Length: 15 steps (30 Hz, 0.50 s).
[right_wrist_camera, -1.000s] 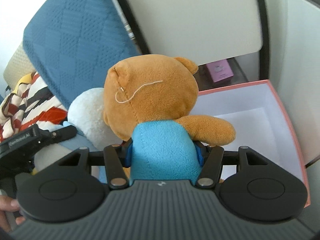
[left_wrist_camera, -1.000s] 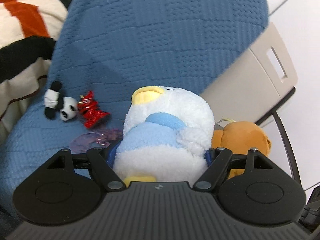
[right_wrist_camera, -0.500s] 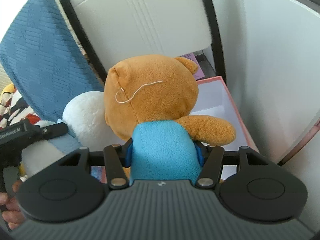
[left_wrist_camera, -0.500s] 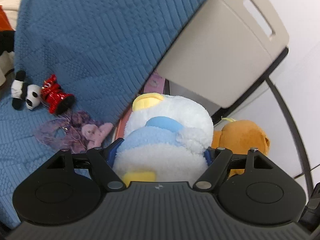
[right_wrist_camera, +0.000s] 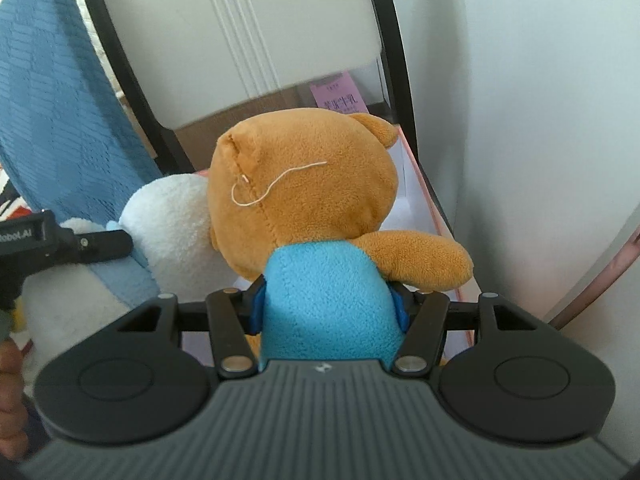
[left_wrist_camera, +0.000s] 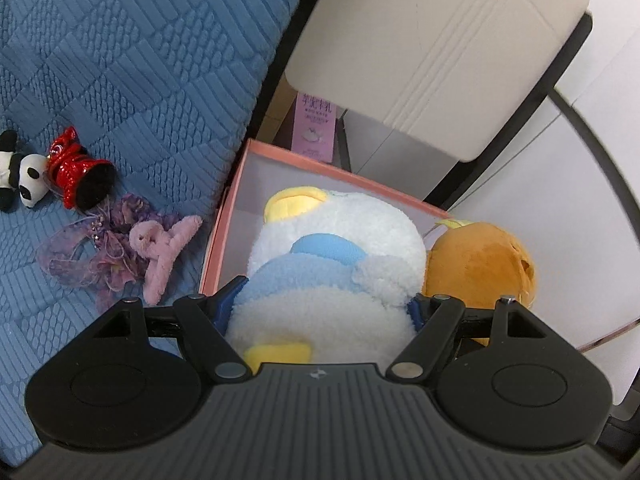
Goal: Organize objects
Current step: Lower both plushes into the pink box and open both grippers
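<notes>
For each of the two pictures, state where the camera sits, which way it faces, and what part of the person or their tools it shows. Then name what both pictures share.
Left wrist: sits on the left tongs, facing down toward the pink box; shows the tongs shut on the white duck plush.
Right wrist: sits on the right tongs, facing the chair back; shows the tongs shut on the brown bear, plus the left tongs and the hand holding them.
Shared: duck, bear, box, chair, blue blanket.

Left wrist: close behind the penguin plush [left_wrist_camera: 332, 264], looking down into the pink box [left_wrist_camera: 224, 216].
Right wrist: close behind the bear plush [right_wrist_camera: 304, 204], facing the chair back [right_wrist_camera: 240, 32].
Shared: both plushes, box, chair.
</notes>
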{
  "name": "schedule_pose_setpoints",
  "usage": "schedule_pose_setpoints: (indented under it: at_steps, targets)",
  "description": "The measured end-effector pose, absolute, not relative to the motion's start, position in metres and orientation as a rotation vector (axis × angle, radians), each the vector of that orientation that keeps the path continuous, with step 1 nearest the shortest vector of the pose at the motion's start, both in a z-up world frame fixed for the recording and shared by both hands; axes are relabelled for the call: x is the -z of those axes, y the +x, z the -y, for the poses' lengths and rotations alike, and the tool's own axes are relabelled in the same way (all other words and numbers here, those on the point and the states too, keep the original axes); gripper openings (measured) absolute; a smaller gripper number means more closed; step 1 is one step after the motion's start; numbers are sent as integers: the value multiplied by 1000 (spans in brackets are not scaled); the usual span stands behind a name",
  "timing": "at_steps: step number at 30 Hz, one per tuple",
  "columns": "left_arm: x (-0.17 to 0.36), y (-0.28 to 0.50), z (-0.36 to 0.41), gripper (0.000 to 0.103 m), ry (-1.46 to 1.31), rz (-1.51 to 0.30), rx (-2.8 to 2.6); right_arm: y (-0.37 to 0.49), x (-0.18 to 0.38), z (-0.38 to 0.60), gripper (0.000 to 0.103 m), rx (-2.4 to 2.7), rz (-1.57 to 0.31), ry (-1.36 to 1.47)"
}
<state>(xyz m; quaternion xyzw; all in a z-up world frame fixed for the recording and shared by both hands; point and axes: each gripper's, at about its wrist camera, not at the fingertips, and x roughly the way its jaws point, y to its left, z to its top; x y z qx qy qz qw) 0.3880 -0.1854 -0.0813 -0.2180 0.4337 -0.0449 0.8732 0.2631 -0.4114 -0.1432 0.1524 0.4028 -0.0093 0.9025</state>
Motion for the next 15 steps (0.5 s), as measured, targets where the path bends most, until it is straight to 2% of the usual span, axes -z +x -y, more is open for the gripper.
schedule_pose_setpoints:
  at_steps: [10, 13, 15]
  targets:
    - [101, 399, 205, 80, -385, -965, 87, 269, 170, 419, 63, 62, -886, 314]
    - [101, 401, 207, 84, -384, -985, 91, 274, 170, 415, 65, 67, -902, 327]
    - [102, 403, 208, 89, -394, -992, 111, 273, 170, 419, 80, 64, -908, 344]
